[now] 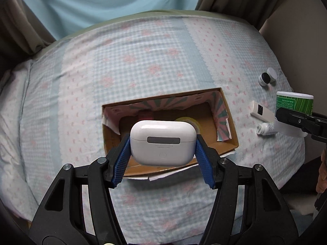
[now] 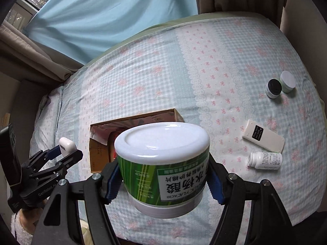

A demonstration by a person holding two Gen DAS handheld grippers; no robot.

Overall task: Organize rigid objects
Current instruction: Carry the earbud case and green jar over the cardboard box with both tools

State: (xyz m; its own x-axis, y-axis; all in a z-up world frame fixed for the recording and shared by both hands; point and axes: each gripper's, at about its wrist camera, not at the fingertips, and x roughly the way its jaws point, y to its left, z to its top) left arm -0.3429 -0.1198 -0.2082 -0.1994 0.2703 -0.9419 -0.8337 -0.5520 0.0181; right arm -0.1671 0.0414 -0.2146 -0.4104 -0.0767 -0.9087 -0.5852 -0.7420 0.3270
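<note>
My left gripper [image 1: 163, 145] is shut on a white earbuds case [image 1: 162, 141] and holds it above the near part of an open cardboard box [image 1: 224, 110] on the bed. The case and left gripper also show in the right wrist view [image 2: 67, 146]. My right gripper [image 2: 163, 175] is shut on a green-and-white jar [image 2: 163, 163], upside down, held above the bed to the right of the box [image 2: 98, 159]. The jar shows at the right edge of the left wrist view [image 1: 294, 102]. Inside the box lie a yellow-lidded item [image 1: 196, 122] and a red item [image 1: 145, 114], mostly hidden.
On the bed to the right lie a flat white device [image 2: 263, 137], a small white bottle on its side [image 2: 265, 160], a black-lidded pot [image 2: 273, 88] and a white-lidded pot [image 2: 287, 81]. The checked bedsheet [image 2: 163, 71] stretches back to curtains.
</note>
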